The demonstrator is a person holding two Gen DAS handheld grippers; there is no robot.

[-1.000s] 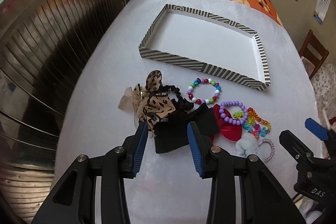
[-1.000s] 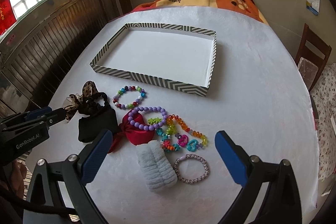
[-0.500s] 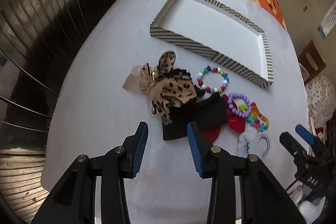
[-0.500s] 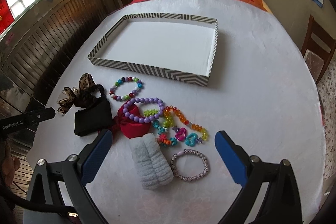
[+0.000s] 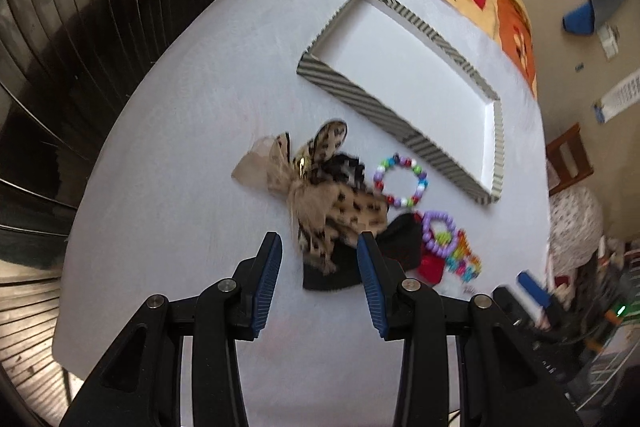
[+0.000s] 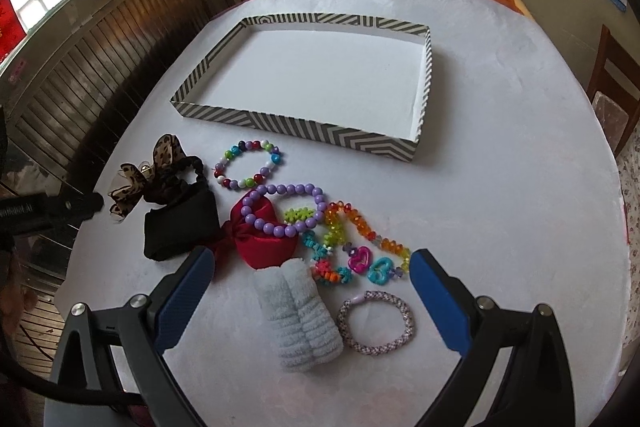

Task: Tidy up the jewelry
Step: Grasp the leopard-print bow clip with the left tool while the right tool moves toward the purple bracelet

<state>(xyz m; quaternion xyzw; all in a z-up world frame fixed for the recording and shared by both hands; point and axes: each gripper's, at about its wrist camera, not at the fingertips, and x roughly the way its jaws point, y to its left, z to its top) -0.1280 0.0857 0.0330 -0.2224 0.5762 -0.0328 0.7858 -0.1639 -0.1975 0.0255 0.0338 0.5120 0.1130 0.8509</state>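
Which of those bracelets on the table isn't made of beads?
The woven cord bracelet, nearest the right gripper. The multicoloured one and the purple one are strung beads.

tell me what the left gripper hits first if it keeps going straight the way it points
Most likely the leopard-print fabric bow lying on the black cloth pouch; both sit between the open left gripper fingertips in its view, though depth is unclear.

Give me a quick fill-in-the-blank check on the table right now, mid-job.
1. The striped cardboard tray holds ____ items.
2. The purple bead bracelet lies partly on the ____ satin bow.
3. The leopard-print bow rests against a ____ fabric pouch.

Missing: no; red; black
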